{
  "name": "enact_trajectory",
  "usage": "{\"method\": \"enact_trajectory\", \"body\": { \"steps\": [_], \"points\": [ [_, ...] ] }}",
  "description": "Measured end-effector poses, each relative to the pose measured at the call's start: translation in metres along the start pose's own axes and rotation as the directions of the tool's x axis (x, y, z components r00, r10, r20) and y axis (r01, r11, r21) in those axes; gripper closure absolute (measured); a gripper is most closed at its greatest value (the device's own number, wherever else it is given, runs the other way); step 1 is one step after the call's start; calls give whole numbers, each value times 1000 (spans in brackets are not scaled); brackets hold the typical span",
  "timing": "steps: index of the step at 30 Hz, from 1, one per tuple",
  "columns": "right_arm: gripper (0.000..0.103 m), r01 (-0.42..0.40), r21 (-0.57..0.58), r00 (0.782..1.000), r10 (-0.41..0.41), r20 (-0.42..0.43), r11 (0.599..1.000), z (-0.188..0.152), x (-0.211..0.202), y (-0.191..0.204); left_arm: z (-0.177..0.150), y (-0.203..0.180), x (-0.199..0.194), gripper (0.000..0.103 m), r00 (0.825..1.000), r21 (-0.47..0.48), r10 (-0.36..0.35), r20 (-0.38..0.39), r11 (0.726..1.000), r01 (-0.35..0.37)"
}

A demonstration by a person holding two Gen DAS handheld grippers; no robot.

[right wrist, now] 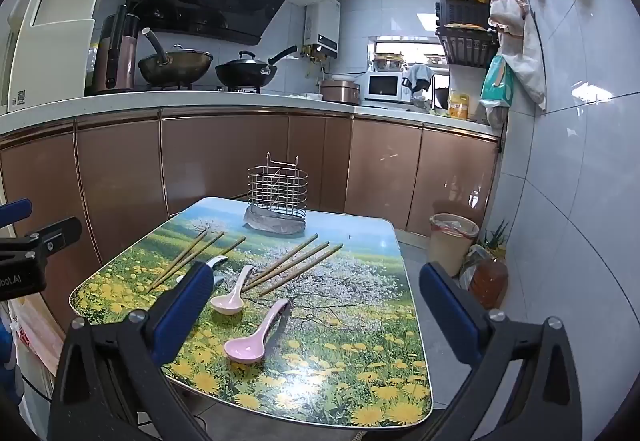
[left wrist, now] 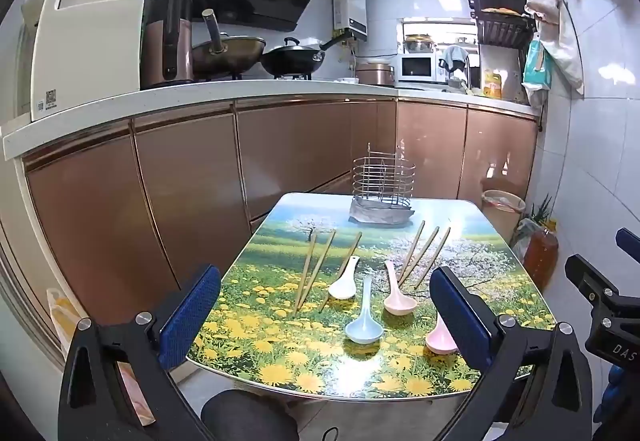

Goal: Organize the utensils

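Note:
A small table with a flower-field print holds several chopsticks in two groups, a left group and a right group. Between them lie a white spoon, a blue spoon and two pink spoons. A wire utensil holder stands at the far edge; it also shows in the right wrist view. My left gripper is open and empty above the near edge. My right gripper is open and empty, above a pink spoon.
Brown kitchen cabinets run behind the table, with woks on the counter. A bin and an oil bottle stand on the floor at the right by the tiled wall.

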State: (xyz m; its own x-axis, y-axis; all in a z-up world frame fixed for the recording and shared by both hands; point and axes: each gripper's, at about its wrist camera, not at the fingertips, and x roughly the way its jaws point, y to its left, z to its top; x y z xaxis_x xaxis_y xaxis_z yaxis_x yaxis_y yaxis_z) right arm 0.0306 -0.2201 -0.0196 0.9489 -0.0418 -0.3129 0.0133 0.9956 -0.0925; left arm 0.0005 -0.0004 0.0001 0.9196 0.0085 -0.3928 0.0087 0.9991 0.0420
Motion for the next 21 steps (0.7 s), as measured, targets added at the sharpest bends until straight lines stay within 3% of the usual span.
{"method": "enact_trajectory", "body": {
  "steps": [21],
  "points": [
    [0, 6, 14, 1000, -6, 11, 1000, -1, 6, -8, -4, -4, 7, 0, 1000, -22, -5, -3, 1000, 5]
  ]
}}
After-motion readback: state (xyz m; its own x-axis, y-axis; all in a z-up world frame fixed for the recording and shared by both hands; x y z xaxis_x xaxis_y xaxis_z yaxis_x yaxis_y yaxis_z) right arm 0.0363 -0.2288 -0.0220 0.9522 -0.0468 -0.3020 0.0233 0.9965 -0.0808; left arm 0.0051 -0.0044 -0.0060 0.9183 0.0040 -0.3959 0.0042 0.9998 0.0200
